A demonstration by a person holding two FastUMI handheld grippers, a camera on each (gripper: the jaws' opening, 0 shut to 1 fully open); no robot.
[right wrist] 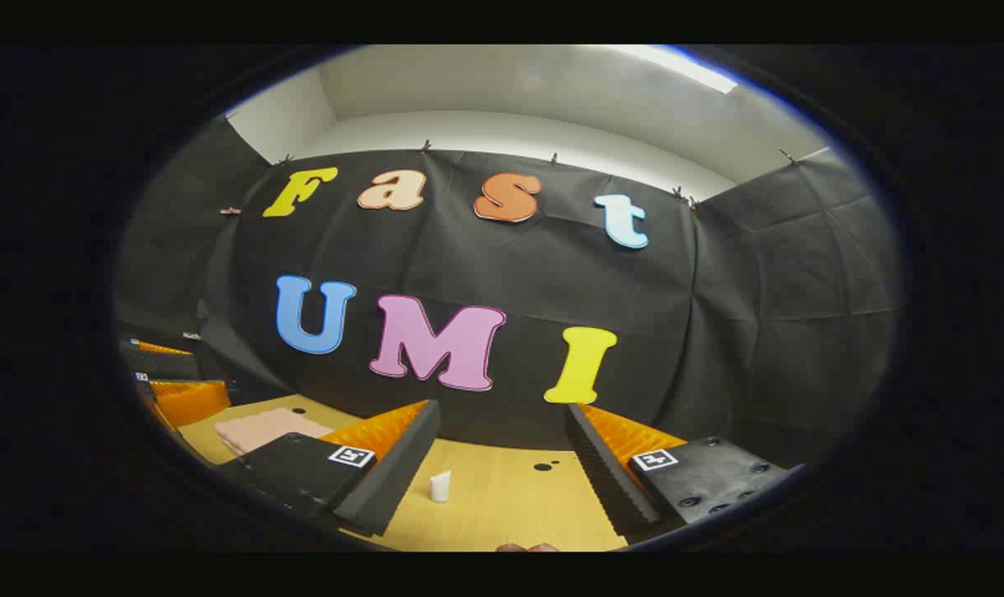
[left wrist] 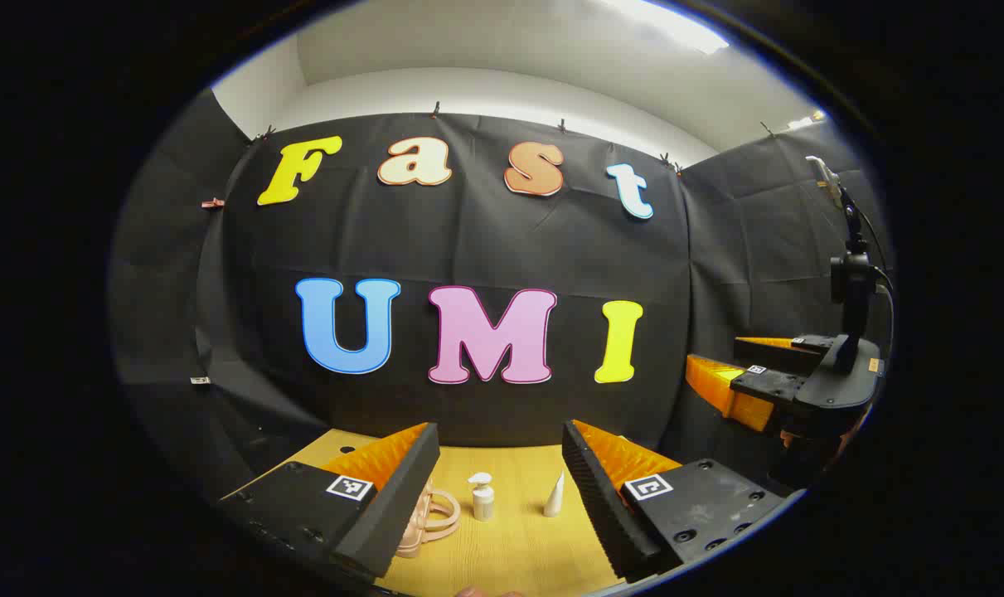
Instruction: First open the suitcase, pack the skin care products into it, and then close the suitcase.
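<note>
Both the left gripper (left wrist: 497, 464) and right gripper (right wrist: 502, 452) hang spread and empty above the table (left wrist: 510, 547), with the shut pink suitcase (left wrist: 423, 514) at seven o'clock, so opening likely comes first, needing a descent to its lid.

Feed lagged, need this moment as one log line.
left gripper: open, holding nothing | right gripper: open, holding nothing | suitcase: closed | pump bottle, tube: on table, unpacked

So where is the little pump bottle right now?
In the left gripper view, the pump bottle stands upright on the wooden table, between the pink suitcase on its left and a white tube on its right.
</note>
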